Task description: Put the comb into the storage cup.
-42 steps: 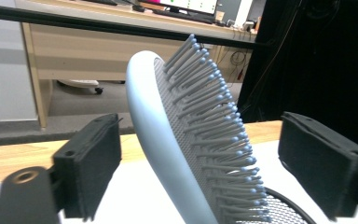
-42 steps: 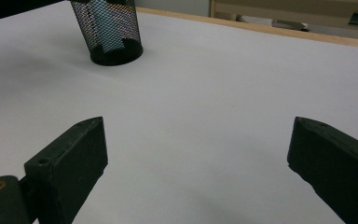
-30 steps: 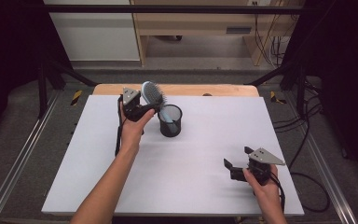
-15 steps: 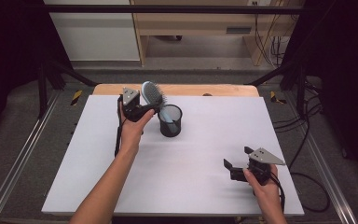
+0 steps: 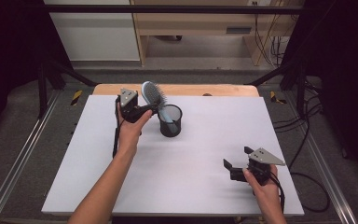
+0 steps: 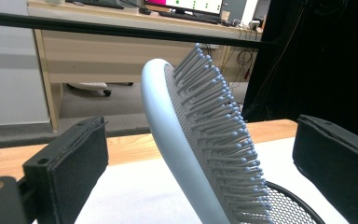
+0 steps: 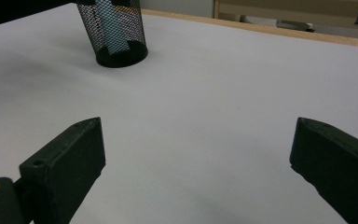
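Hairbrush stands tilted in mesh cup; no legible writing.

Your brush stands in the cup.
Hairbrush in mesh cup, far on table; right gripper near right.

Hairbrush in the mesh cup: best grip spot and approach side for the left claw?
Grip the hairbrush on its head, across the thin way: one jaw on the smooth blue back, the other on the bristle face. Its handle stands down inside the mesh cup, so only the head is free. The left claw is open with the tilted head between its jaws, so coming in level from the person's left looks right.
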